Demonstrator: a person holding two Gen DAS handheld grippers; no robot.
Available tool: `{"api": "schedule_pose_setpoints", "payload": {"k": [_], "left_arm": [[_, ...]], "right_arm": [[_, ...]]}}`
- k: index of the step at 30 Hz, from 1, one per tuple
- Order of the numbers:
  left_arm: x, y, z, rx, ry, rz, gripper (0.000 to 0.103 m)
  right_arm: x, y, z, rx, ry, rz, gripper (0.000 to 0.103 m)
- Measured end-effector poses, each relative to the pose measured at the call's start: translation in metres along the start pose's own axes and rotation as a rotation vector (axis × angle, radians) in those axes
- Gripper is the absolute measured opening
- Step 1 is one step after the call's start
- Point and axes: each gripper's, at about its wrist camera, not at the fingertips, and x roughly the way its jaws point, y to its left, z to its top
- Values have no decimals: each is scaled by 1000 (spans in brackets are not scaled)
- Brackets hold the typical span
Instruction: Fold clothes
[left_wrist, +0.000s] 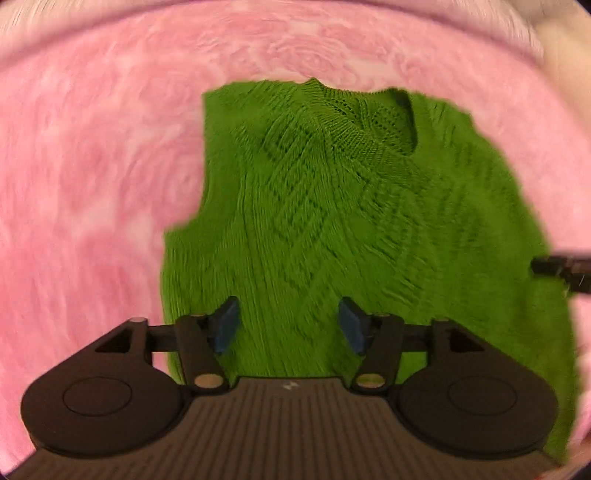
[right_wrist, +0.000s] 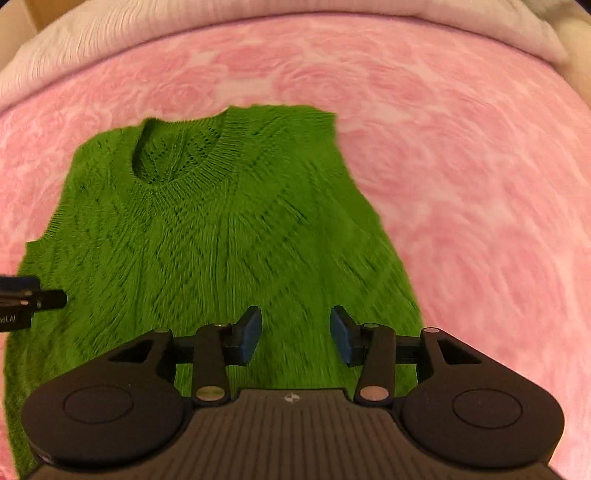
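Observation:
A green knitted sleeveless sweater (left_wrist: 332, 221) lies flat on a pink blanket (left_wrist: 92, 184), neck opening at the far end. It also shows in the right wrist view (right_wrist: 221, 240). My left gripper (left_wrist: 288, 325) is open and empty above the sweater's lower left part. My right gripper (right_wrist: 295, 332) is open and empty above its lower right part. The right gripper's tip shows at the right edge of the left wrist view (left_wrist: 561, 269). The left gripper's tip shows at the left edge of the right wrist view (right_wrist: 26, 299).
The pink rose-patterned blanket (right_wrist: 480, 184) covers the bed on all sides of the sweater. A pale ribbed cover or pillow (right_wrist: 147, 26) lies along the far edge.

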Motion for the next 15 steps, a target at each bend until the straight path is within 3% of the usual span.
{"api": "schedule_pose_setpoints", "payload": {"k": [3, 5, 8, 11, 15], "left_arm": [[-16, 60, -19, -415, 29, -226, 56], [-29, 98, -37, -689, -6, -365, 56], [-50, 135, -61, -972, -84, -502, 57], [-73, 155, -72, -1095, -177, -606, 60], [-108, 167, -80, -1135, -293, -679, 60]], "right_arm": [[-24, -14, -21, 80, -7, -6, 50], [-36, -24, -33, 135, -16, -8, 52], [-50, -38, -52, 212, -21, -13, 54], [-58, -50, -66, 259, -13, -14, 54], [-67, -58, -77, 242, -19, -5, 54]]}}
